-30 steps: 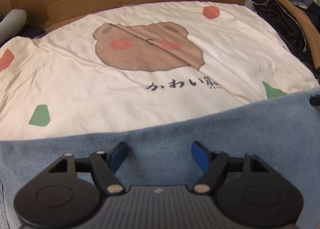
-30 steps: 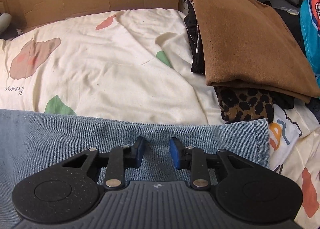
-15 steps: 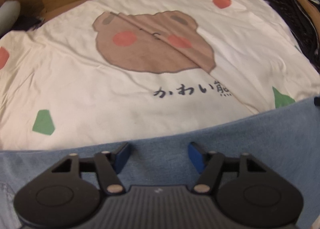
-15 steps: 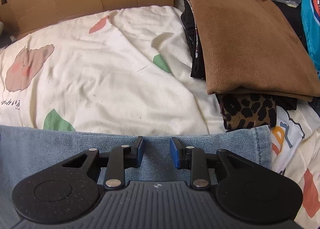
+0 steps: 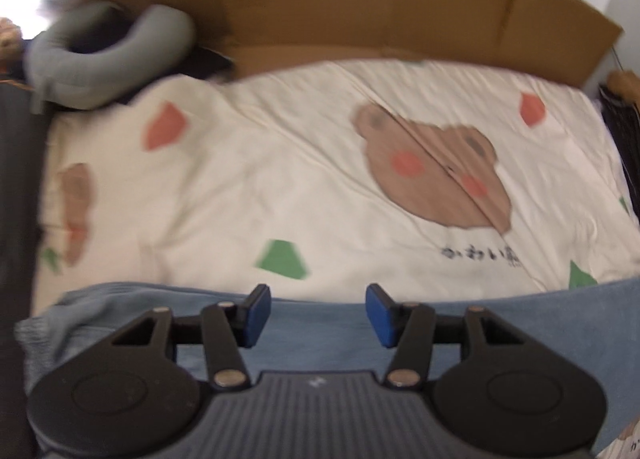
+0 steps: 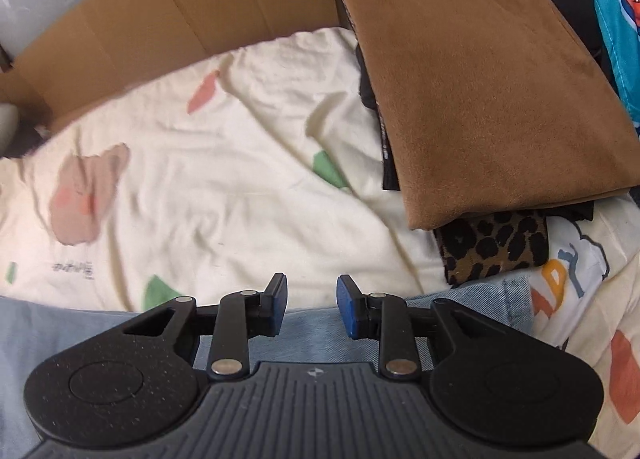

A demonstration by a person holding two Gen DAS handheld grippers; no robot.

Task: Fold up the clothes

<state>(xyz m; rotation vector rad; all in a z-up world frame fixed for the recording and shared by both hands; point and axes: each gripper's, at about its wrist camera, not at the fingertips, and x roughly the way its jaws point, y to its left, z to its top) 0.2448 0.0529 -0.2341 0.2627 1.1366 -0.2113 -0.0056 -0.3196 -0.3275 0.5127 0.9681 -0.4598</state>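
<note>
Jeans point(image 5: 500, 323): flat on the bear-print sheet point(image 5: 320, 187), top edge under both grippers
left gripper point(image 5: 316, 311): jaws wide apart, empty
right gripper point(image 6: 311, 305): parted, empty
tip: pinch both layers evenly

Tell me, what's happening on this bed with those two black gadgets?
A person is folding clothes with two handheld grippers. Both the left gripper and the right gripper hover open over a light blue denim garment spread across the near edge of a cream bear-print bedsheet. Neither is gripping the fabric. A folded brown cloth tops a stack on the right.
</note>
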